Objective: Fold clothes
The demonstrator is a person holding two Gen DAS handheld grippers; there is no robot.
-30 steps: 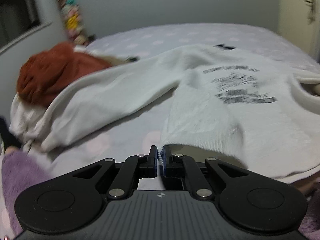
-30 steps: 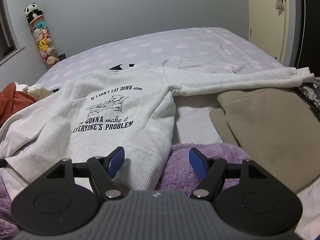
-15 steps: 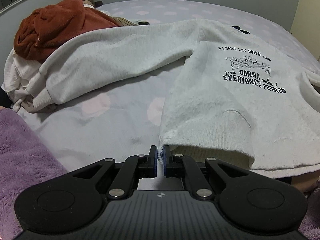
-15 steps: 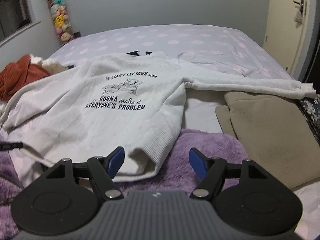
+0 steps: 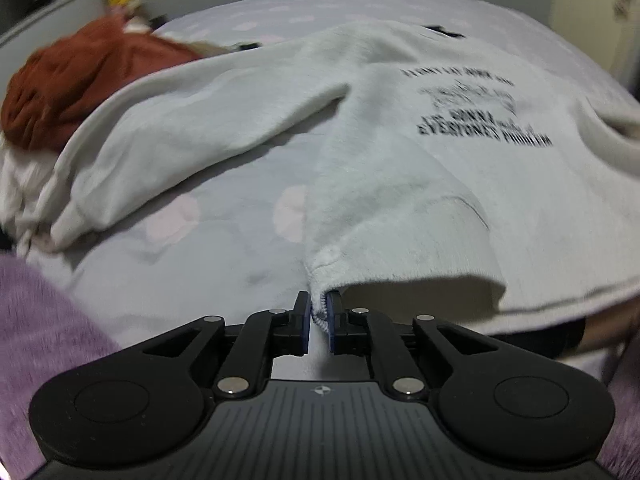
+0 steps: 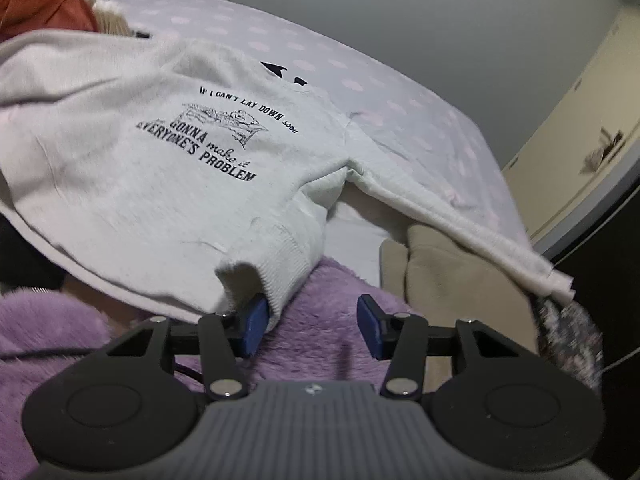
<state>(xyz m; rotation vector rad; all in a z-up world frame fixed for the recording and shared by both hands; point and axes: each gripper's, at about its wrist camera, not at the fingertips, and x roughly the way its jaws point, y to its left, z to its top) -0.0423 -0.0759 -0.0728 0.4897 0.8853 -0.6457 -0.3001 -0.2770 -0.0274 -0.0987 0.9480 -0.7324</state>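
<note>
Left wrist view: the left tongs [image 5: 319, 314] stand nearly closed, and their blue pads pinch the ribbed hem corner of the white sweatshirt [image 5: 400, 184]. Their jaws have just eased open a little, yet the cloth is between them and pressed. The sweatshirt lies spread front-up on the bed [image 5: 224, 240], across the middle of it, with its black print facing up; the print is blurred here. One sleeve [image 5: 192, 132] stretches toward the bed's left edge, where its cuff drapes down beside a heap of clothes topped by a rust-red garment [image 5: 84, 76]. The lilac sheet with pale pink dots shows bare between that sleeve and the body of the sweatshirt. A purple fuzzy blanket [image 5: 44, 320] lies at the bed's near edge, at the lower left.

Right wrist view: the right tongs [image 6: 312, 320] stand about half open, and their jaws have just been closing. The other hem corner of the sweatshirt [image 6: 160, 184] rests against the inner face of the left-hand blue pad [image 6: 254, 320]; the right-hand pad is clear of the cloth, so nothing is gripped. Under the tongs is the purple blanket [image 6: 320, 300]. The second sleeve [image 6: 460, 224] runs toward the bed's right edge, lying over a folded tan garment [image 6: 452, 280]. The rust-red garment [image 6: 44, 4] sits at the far left corner.
</note>
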